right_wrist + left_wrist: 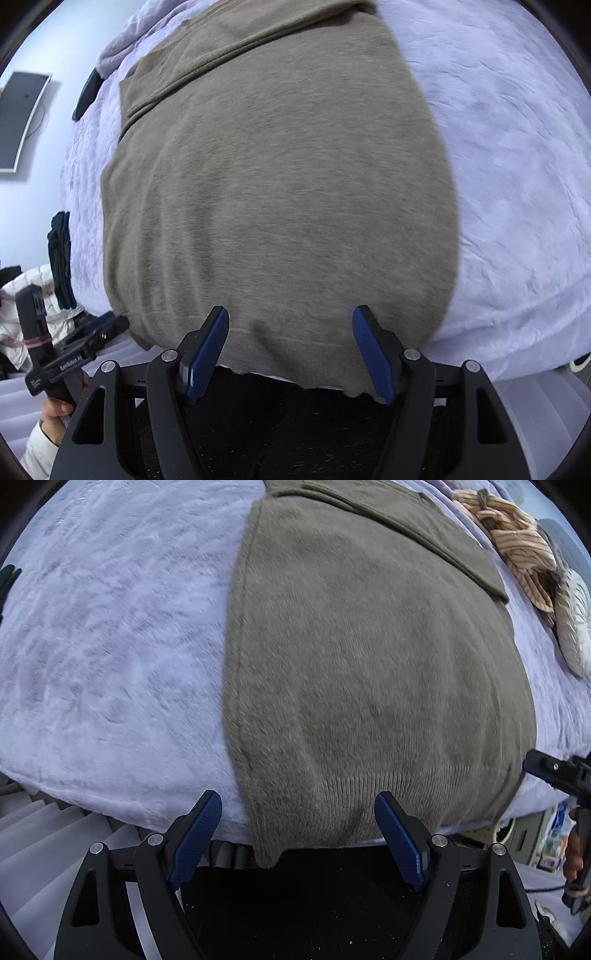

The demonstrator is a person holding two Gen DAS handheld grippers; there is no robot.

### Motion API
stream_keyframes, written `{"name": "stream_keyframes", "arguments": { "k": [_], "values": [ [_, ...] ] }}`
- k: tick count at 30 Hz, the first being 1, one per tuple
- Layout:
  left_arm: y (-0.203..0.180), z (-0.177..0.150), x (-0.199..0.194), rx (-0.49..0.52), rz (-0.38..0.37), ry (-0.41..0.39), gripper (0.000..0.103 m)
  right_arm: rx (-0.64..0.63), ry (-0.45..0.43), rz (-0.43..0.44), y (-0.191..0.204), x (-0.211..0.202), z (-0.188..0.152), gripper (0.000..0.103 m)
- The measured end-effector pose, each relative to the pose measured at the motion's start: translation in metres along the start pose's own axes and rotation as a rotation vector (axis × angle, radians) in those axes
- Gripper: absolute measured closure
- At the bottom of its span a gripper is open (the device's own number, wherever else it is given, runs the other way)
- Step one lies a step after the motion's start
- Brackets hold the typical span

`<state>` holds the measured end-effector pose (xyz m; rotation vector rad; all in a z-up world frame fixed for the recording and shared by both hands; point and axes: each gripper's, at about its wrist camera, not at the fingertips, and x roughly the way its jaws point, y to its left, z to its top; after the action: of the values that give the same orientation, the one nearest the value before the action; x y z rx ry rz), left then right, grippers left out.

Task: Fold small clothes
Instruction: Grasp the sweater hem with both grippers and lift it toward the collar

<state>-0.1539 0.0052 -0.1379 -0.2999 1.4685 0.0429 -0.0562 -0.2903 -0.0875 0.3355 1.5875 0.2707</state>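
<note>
I had both grippers pointed steeply down over the near edge of the bed. The taupe knit sweater point(369, 672) lay spread flat on the pale lavender fleece blanket point(110, 646), its ribbed hem hanging just over the blanket's near edge. One sleeve was folded diagonally across the garment's far part.

The left gripper point(299, 834) stood with its jaws wide apart. Nothing was clamped between the blue pads point(195, 838). They framed the hem's left corner, the left pad over bare blanket and the right pad over the knit. I could not tell whether either pad touched the fabric.

The right gripper point(291, 350) also stood with its jaws apart and nothing pinched. Both of its pads framed the hem toward the garment's right corner, again with contact undetermined.

In the left wrist view, a crumpled tan striped garment point(517, 542) lay beyond the sweater on the far right of the blanket, well apart from it. In the right wrist view, a dark garment point(61, 258) lay at the blanket's left edge.
</note>
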Motion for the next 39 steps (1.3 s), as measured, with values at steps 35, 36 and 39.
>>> {"name": "stream_keyframes", "arguments": {
  "k": [35,36,39],
  "values": [
    [0.002,0.009,0.021,-0.024,-0.277,0.011,0.017,0.222,0.061,0.434,-0.097,0.03,-0.049,0.029],
    [-0.003,0.009,0.022,-0.004,-0.267,0.013,0.017,0.229,0.063,0.44,-0.1,0.028,-0.05,0.03],
    [-0.012,0.01,0.02,0.027,-0.269,0.012,0.026,0.246,0.07,0.464,-0.098,0.033,-0.048,0.055]
  ]
}}
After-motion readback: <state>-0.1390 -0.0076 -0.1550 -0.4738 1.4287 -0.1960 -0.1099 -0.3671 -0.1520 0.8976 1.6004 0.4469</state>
